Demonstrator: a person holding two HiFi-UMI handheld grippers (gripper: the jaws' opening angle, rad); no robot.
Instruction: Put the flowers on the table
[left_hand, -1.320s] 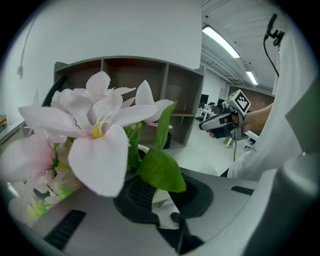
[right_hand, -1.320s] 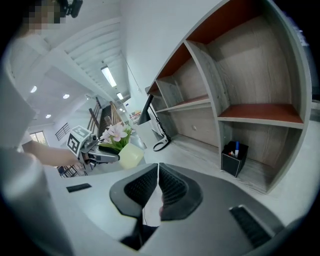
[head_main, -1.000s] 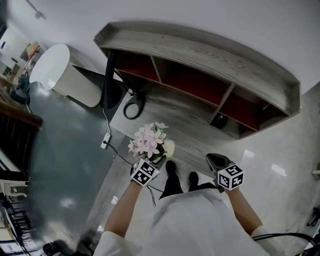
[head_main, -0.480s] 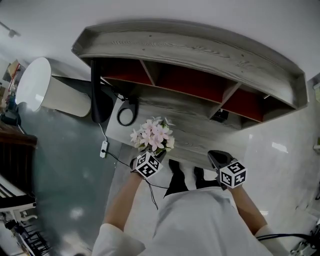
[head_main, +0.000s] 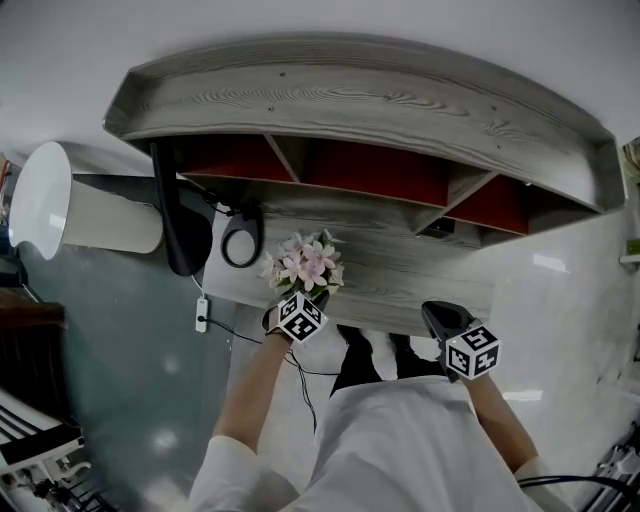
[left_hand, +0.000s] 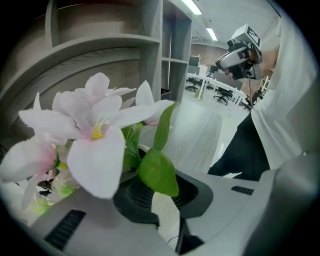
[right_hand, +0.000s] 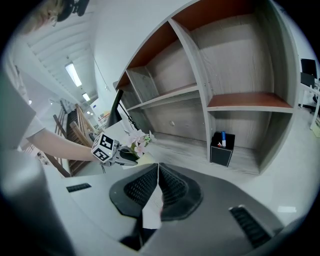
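Left gripper (head_main: 311, 296) is clenched on the base of the flowers (left_hand: 95, 135). The stems come out from between its jaws and a green leaf (left_hand: 157, 172) lies over the pads. I can see a pale rim just past the pads, probably a small pot, but I can't confirm it.

The blooms sit directly ahead of the jaws and fill most of the left gripper view. The bunch hangs over the near part of the table (head_main: 400, 268), just in from the edge on my side. No view shows whether the base touches the wood yet.

My judgement is that the step in hand is the set-down:
- Bring the base square to the tabletop before contact, otherwise it will rock when released.
- Stay in from the near edge, which is just behind the jaws.
- Black ring (head_main: 241, 245) lies near, to the gripper's left, so don't drift that way.
- Open only once the base bears its own weight, then back out along the jaw line so the pads don't snag leaves.

The long axis runs along the stems, from the jaws outward. The blooms point up and away from the gripper, leaning toward the shelf unit (head_main: 380, 100) beyond. From the right gripper view the bunch looks near upright and a bit tilted.

Right gripper (right_hand: 157, 167) is pinched closed on nothing, well off to the right of the flowers. The pen box (right_hand: 220, 148) ahead of it is not in the way.
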